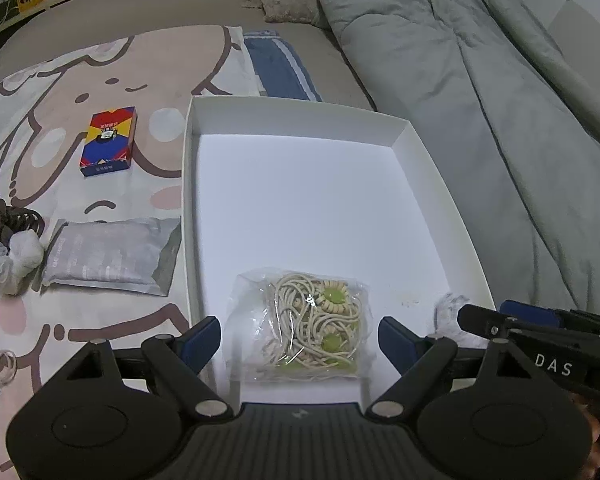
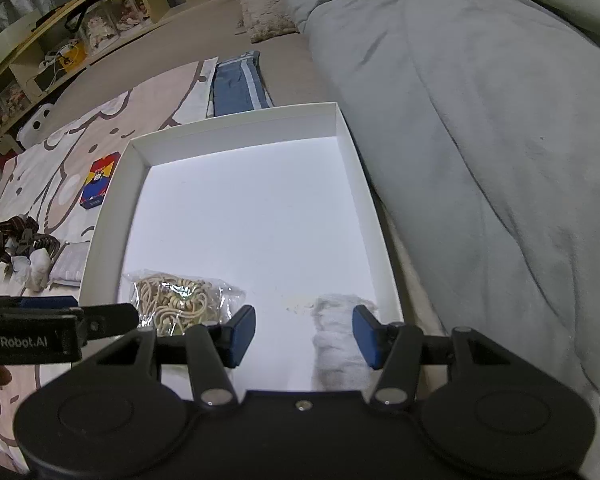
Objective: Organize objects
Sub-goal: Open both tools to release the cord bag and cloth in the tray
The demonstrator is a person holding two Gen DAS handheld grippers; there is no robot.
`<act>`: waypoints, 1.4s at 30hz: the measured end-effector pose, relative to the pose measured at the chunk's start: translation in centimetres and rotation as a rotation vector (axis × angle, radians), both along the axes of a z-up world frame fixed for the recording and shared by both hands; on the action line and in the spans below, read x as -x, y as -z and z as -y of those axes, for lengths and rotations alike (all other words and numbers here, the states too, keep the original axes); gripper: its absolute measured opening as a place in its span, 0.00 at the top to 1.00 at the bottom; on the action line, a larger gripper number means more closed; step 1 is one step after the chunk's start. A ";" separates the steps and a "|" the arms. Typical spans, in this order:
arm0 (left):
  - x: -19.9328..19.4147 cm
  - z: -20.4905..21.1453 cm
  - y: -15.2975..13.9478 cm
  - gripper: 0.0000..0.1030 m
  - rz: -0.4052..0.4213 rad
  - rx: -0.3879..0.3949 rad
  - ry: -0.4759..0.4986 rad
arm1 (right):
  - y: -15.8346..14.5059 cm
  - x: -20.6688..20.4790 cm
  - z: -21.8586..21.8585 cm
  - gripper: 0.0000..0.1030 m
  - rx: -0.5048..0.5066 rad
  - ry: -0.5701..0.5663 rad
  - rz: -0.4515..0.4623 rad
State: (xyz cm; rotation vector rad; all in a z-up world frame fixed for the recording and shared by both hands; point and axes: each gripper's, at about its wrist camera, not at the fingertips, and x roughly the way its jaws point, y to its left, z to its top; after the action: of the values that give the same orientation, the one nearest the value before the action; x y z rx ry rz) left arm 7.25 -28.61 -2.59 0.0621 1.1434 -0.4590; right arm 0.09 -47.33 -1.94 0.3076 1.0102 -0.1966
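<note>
A white open box point(image 1: 292, 114) lies on the bed. On its floor at the near edge rests a clear bag of beige cord and green beads point(image 1: 312, 324). My left gripper point(image 1: 300, 344) stands open around the bag, and both blue pads are clear of it. In the box's near right corner lies a pale fluffy cloth point(image 2: 338, 340). My right gripper point(image 2: 303, 336) is open over it. The cloth sits close to the right pad, and the left pad is well apart from it. The cloth point(image 1: 448, 308) also shows beside the right gripper's fingers point(image 1: 528, 314).
Left of the box, on the cartoon-print sheet point(image 1: 40, 92), lie a colourful card box point(image 1: 108, 140), a grey foil pouch point(image 1: 108, 256), a crumpled white cloth point(image 1: 20, 256) and a dark brown strap tangle point(image 1: 4, 216). A grey duvet point(image 1: 480, 100) borders the box's right side. Folded blue fabric point(image 1: 276, 64) lies behind.
</note>
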 end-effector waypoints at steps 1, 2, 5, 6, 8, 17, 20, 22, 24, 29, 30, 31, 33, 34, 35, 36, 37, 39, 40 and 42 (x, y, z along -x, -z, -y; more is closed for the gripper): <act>0.0 -0.1 -0.1 0.16 0.002 0.001 0.001 | -0.1 0.1 0.0 0.47 -0.001 0.000 0.002; 0.1 -0.2 -0.2 0.16 0.004 0.002 0.003 | -0.2 0.1 -0.1 0.47 -0.001 0.002 0.004; 0.2 -0.4 -0.6 0.16 0.008 0.002 0.007 | -0.5 0.3 -0.2 0.47 0.002 0.005 0.008; 0.2 -0.5 -0.7 0.16 0.011 0.002 0.008 | -0.6 0.3 -0.3 0.47 0.003 0.006 0.008; 0.2 -0.8 -1.0 0.16 0.018 -0.001 0.009 | -0.8 0.4 -0.4 0.46 0.006 0.007 0.007; 0.5 -2.4 -1.7 0.16 0.034 -0.019 0.010 | -1.9 1.3 -1.6 0.25 0.052 0.020 0.004; 0.7 -3.0 -2.0 0.12 0.042 -0.019 0.010 | -2.3 1.7 -2.0 0.21 0.065 0.026 0.013; 0.8 -3.4 -2.2 0.10 0.049 -0.020 0.011 | -2.6 2.0 -2.2 0.17 0.069 0.032 0.016; 1.0 -3.7 -2.4 0.05 0.056 -0.023 0.012 | -2.8 2.3 -2.3 0.14 0.077 0.039 0.014; 1.3 -4.5 -2.8 0.00 0.069 -0.024 0.005 | -3.1 3.1 -2.7 0.04 0.089 0.054 0.013; 1.4 -4.7 -2.8 0.00 0.070 -0.023 0.006 | -3.2 3.2 -2.7 0.04 0.091 0.058 0.013; 1.5 -4.8 -2.9 0.00 0.072 -0.024 0.007 | -3.2 3.4 -2.8 0.02 0.093 0.063 0.013; 1.6 -5.1 -3.0 0.00 0.079 -0.029 0.009 | -3.2 3.7 -2.8 0.00 0.098 0.072 0.014; 1.7 -5.2 -3.1 0.00 0.083 -0.032 0.013 | -3.3 3.9 -2.9 0.00 0.101 0.077 0.016; 1.8 -5.3 -3.2 0.00 0.086 -0.034 0.015 | -3.3 4.1 -2.9 0.00 0.104 0.082 0.017; 1.9 -5.4 -3.2 0.00 0.089 -0.036 0.016 | -3.3 4.3 -2.9 0.00 0.105 0.087 0.019; 2.0 -5.5 -3.3 0.00 0.093 -0.037 0.018 | -3.4 4.4 -2.9 0.00 0.103 0.093 0.020; 2.2 -5.7 -3.5 0.00 0.104 -0.043 0.023 | -3.5 4.7 -2.9 0.00 0.096 0.105 0.022; 2.3 -5.7 -3.5 0.00 0.107 -0.046 0.025 | -3.6 4.8 -2.9 0.00 0.097 0.110 0.022; 2.4 -6.0 -3.7 0.00 0.114 -0.049 0.028 | -3.7 5.0 -3.0 0.00 0.105 0.114 0.024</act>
State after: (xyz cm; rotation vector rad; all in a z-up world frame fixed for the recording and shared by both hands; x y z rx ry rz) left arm 4.88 -22.65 1.08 0.1454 1.0431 -0.4470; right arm -4.93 -44.29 1.76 0.2715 0.9563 -0.3474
